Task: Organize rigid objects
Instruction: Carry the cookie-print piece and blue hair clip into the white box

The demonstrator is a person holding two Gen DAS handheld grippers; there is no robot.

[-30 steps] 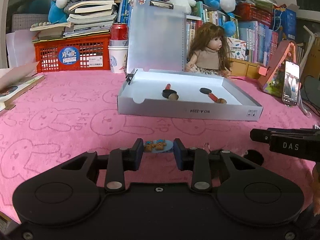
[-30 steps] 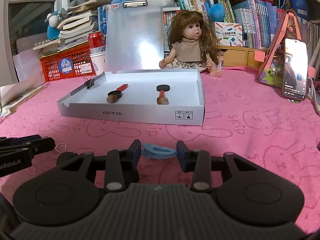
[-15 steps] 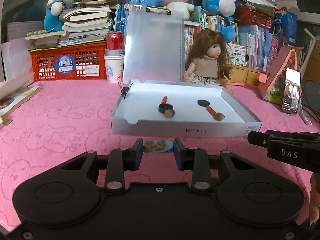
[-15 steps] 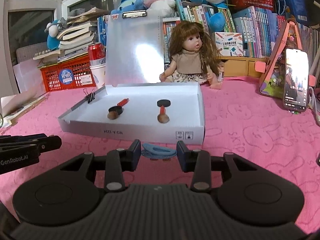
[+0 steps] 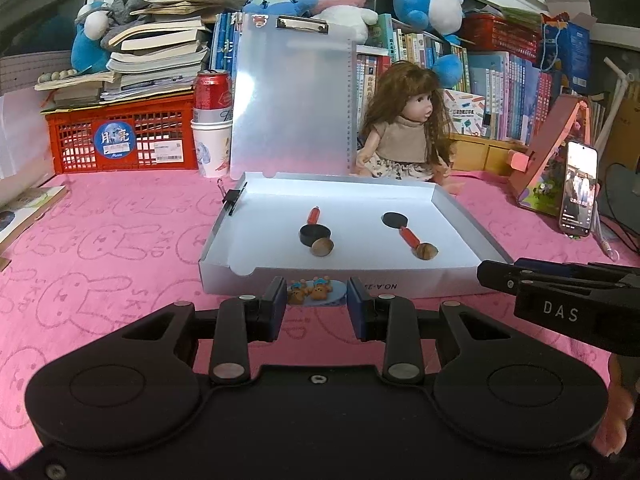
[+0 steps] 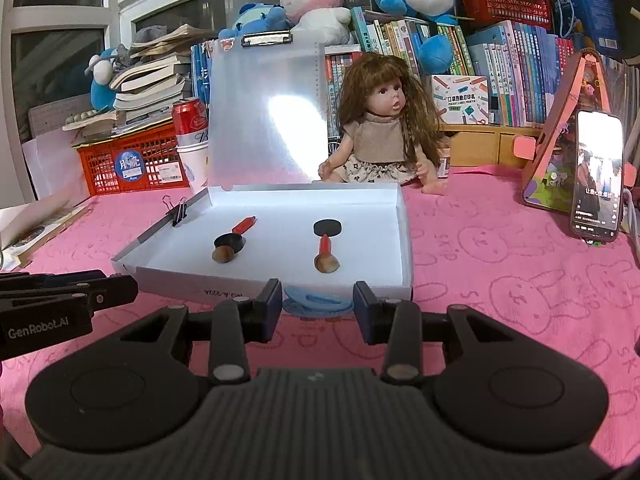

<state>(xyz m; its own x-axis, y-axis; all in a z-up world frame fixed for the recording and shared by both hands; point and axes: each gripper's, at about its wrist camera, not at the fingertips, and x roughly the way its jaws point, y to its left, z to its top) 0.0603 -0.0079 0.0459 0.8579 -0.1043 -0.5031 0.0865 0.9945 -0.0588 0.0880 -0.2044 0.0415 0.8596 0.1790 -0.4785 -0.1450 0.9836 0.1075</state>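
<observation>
A white box with its lid standing open sits on the pink cloth; it also shows in the right wrist view. Inside lie two small stamps with red handles. My left gripper is shut on a blue oval piece with little bear figures, held in the air before the box's front wall. My right gripper is shut on a blue oval piece, also held in the air before the box.
A doll sits behind the box. A red crate, a can on paper cups, books and plush toys line the back. A phone on a stand is at the right. A binder clip grips the box's left wall.
Both grippers have risen and drawn closer to the box with their pieces held, so the box now shows from higher up.
</observation>
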